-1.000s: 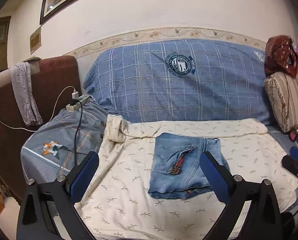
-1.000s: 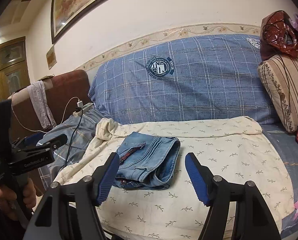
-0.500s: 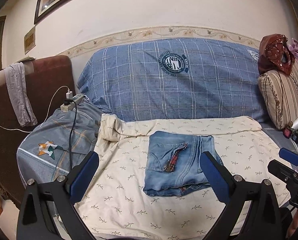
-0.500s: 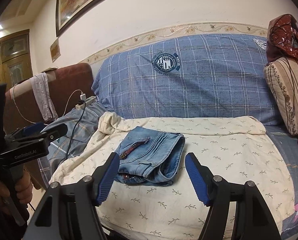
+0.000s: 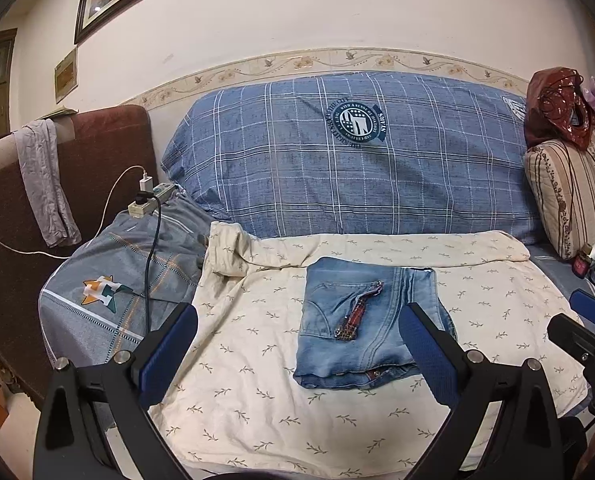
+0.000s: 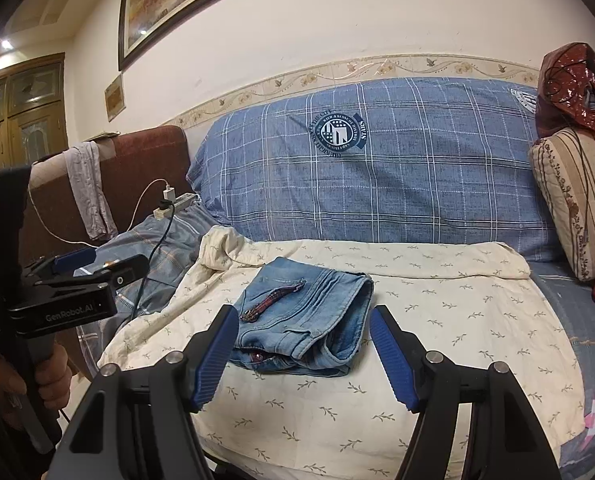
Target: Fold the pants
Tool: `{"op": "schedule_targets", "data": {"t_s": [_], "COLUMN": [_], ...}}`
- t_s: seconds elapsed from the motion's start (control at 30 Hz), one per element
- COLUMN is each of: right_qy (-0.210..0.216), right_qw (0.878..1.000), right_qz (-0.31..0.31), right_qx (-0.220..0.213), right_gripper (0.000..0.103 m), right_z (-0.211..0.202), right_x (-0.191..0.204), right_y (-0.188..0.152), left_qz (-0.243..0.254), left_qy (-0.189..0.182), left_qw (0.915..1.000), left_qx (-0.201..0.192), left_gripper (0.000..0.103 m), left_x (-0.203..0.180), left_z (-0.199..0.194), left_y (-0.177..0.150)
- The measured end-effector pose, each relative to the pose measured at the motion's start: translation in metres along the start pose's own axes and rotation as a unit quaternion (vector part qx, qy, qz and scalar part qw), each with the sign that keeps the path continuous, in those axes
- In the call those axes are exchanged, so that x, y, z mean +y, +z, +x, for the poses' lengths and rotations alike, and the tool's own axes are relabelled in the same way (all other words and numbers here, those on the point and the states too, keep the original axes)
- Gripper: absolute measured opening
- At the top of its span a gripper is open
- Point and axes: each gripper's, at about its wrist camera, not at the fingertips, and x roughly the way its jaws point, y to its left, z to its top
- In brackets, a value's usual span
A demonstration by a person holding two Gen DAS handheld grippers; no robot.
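Light blue denim pants [image 5: 361, 328] lie folded into a compact rectangle on a cream leaf-print sheet [image 5: 257, 380], with a red patterned strip across the top layer. My left gripper [image 5: 297, 344] hovers in front of the bundle, open and empty, clear of the cloth. In the right wrist view the same pants [image 6: 305, 320] sit just beyond my right gripper [image 6: 302, 344], which is open too, with nothing between its blue pads. The left gripper's body [image 6: 61, 300] shows at the left edge there, held by a hand [image 6: 53, 376].
A large blue plaid cushion [image 5: 357, 160] backs the sofa. A power strip with chargers and cables [image 5: 149, 200] rests on grey bedding [image 5: 117, 280] at the left. A striped pillow [image 5: 573, 196] carries a dark red bag [image 5: 557, 108] at the right. A grey cloth [image 5: 45, 184] hangs over the brown armrest.
Both grippers have stayed open and empty. The folded pants have not moved on the sheet; only the views shifted slightly.
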Motion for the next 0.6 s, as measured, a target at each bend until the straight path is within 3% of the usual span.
{"op": "schedule_targets", "data": {"t_s": [0.6], "right_qy": [0.012], "right_qw": [1.000], "right_qz": [-0.004], "right_qx": [0.003], "right_gripper": [0.072], "right_z": [0.005], "right_x": [0.016], "right_y": [0.006], "left_qz": [0.003], "left_qy": [-0.008], "left_qw": [1.0000], "left_qx": [-0.001], "left_gripper": [0.101], "left_x": [-0.002], "left_z": [-0.005], "left_y": [0.003]}}
